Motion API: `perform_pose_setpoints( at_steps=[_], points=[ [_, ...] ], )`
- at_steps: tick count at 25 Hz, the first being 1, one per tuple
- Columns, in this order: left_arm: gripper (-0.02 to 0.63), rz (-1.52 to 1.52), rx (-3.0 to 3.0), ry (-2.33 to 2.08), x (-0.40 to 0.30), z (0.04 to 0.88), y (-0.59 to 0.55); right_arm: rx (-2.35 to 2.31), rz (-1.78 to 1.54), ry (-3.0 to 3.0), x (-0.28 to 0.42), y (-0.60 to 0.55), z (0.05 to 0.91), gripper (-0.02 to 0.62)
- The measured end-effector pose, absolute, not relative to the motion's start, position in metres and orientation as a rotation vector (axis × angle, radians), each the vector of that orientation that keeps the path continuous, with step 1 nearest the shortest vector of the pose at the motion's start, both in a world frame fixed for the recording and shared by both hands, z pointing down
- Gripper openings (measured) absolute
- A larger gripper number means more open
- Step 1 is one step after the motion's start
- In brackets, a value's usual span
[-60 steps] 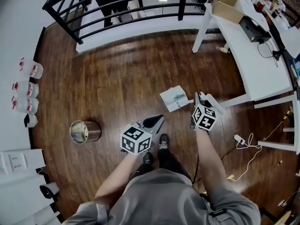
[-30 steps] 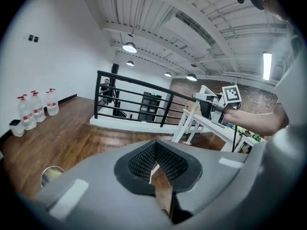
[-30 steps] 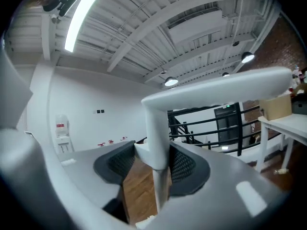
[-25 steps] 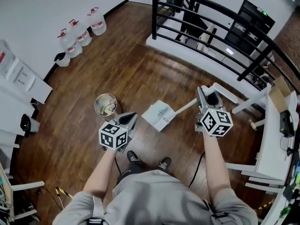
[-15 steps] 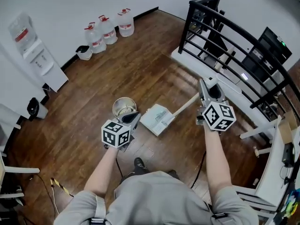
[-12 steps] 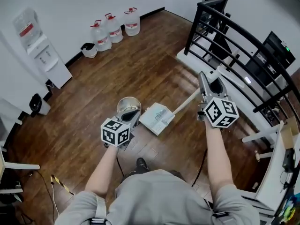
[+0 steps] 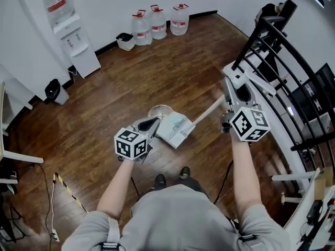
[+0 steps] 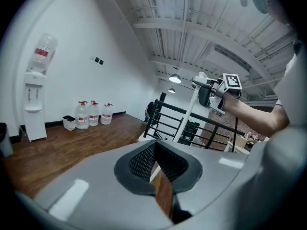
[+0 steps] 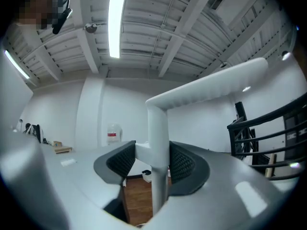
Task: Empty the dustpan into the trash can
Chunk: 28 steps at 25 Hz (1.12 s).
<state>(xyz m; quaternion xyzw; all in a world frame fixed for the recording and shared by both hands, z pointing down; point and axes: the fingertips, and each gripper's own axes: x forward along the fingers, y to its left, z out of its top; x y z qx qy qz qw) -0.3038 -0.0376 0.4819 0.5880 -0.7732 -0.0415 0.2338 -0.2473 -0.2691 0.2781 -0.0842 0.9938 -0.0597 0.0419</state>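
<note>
Because the dustpan [image 7: 175, 129] hangs right at the trash can [image 7: 159, 109], with its pan part over the can's near edge, I think the carrying part is about done; the tipping out looks not yet done; the pan needs to be tilted so the dirt can slide down into the can.

The right claw [image 7: 230, 95] is pinching the long white handle [image 7: 208, 112] of the dustpan, with both pads pressed on it; the left claw [image 7: 151, 124] is pressed together with nothing in it, and it floats just beside the can and the pan.

The trash can is round and shiny and stands on the wood floor [image 7: 104, 98]; the pan and the left claw cover a lot of its mouth, so I cannot tell what is inside; I cannot tell if there is dirt in the dustpan either.

Far off by the wall stand three water jugs [image 7: 157, 21] with red caps, and a small bin [image 7: 124, 41] just beside them; what is in that bin is too small to see.
</note>
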Motion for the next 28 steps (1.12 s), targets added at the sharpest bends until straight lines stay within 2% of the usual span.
perform_pose_setpoints(
  at_steps=[7,21,28],
  points=[
    [0.005,-0.124,1.42,-2.203,-0.33,0.507,-0.023,-0.094,-0.245,3.131,-0.31,-0.269,0.328,0.192],
    [0.005,-0.119,1.299,-2.285,-0.36,0.494,-0.055,-0.035,-0.198,3.161,-0.426,-0.294,0.325,0.19],
    [0.005,-0.128,1.377,-2.273,-0.429,0.495,-0.054,-0.025,-0.149,3.197,-0.521,-0.274,0.328,0.189]
  ],
)
